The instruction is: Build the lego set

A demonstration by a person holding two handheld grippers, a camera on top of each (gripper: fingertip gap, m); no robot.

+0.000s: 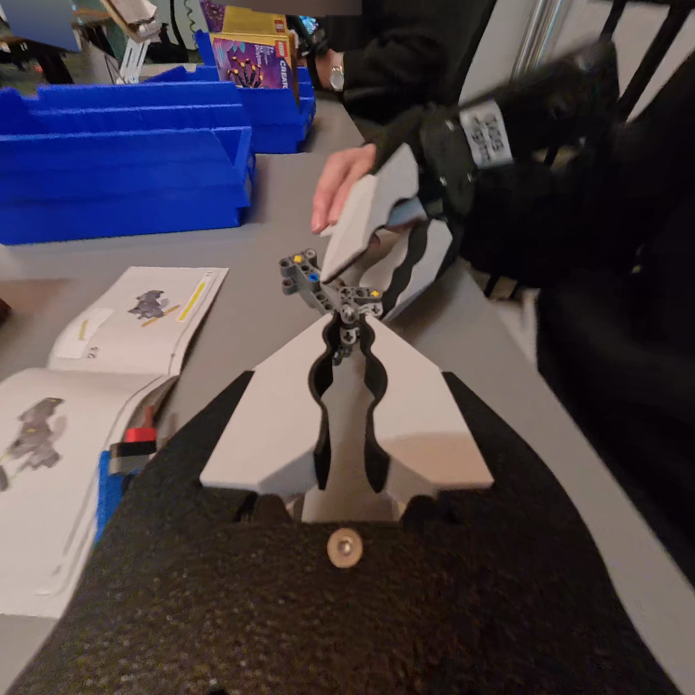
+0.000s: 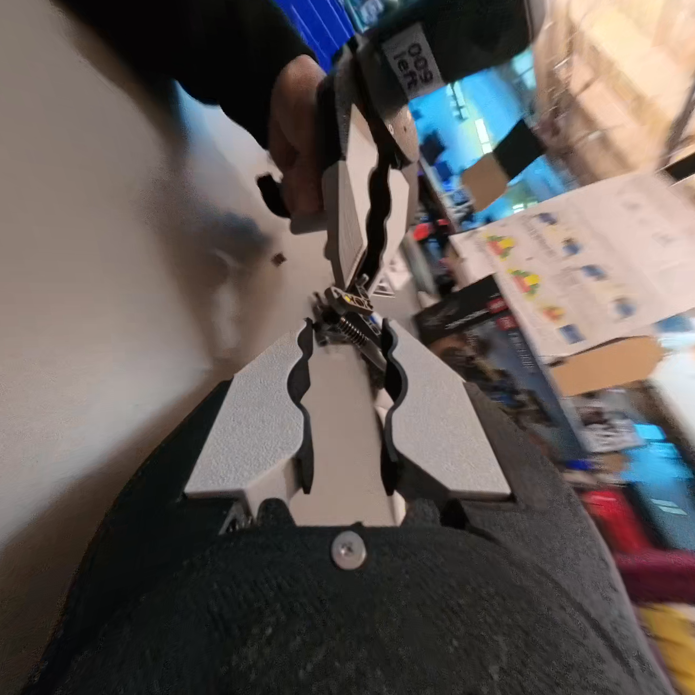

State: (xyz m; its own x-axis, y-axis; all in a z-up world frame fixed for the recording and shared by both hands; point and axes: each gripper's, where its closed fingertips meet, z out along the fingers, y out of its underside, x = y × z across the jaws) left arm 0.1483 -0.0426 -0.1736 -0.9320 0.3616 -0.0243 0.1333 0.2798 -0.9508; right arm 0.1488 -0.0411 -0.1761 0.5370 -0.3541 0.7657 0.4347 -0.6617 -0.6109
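A small grey Technic lego assembly (image 1: 312, 278) with yellow and blue pins hangs above the grey table (image 1: 263, 195), between both grippers. My left gripper (image 1: 348, 323) is shut on its lower grey connector. My right gripper (image 1: 357, 299) comes in from the right, with its two fingers on either side of the assembly. In the right wrist view the assembly (image 2: 353, 301), with a coil spring part (image 2: 351, 331), fills the gap between the right gripper's (image 2: 346, 327) pads. The left gripper (image 2: 357, 278) reaches down onto it from above.
An open instruction booklet (image 1: 143, 319) lies at the left. Stacked blue bins (image 1: 124, 169) and lego boxes (image 1: 255, 60) stand behind it. A red and black item (image 1: 137, 440) sits by the booklet. A person's hand (image 1: 338, 184) holds the right gripper. A dark box (image 2: 489, 338) lies at the right. My two grippers' fingertips are within a few centimetres of each other.
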